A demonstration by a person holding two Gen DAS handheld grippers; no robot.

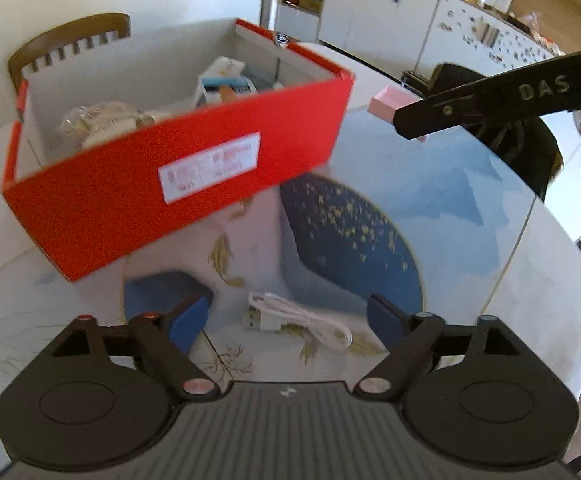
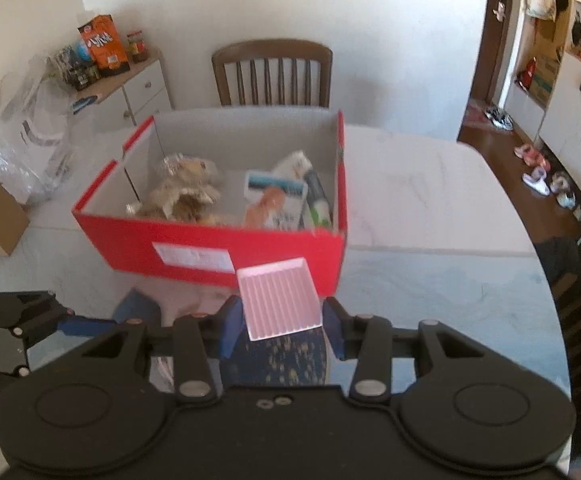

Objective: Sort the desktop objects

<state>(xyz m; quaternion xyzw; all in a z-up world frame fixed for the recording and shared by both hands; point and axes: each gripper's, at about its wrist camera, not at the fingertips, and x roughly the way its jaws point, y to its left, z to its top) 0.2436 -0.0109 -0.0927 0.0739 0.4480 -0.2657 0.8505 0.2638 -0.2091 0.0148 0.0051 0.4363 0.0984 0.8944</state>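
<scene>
Between the right tool fingers, pink ridged box, before red box

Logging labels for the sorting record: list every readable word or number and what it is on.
"DAS": white letters on the black arm of the right gripper.
White label on the red box: pink print, too blurred to read.
Orange carton on the cabinet: white lettering, unreadable.
Packets in the box: print too small.

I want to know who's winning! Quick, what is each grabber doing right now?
Left gripper: open, holding nothing, white cable on the table beneath it.
Right gripper: closed on the pink box.
</scene>
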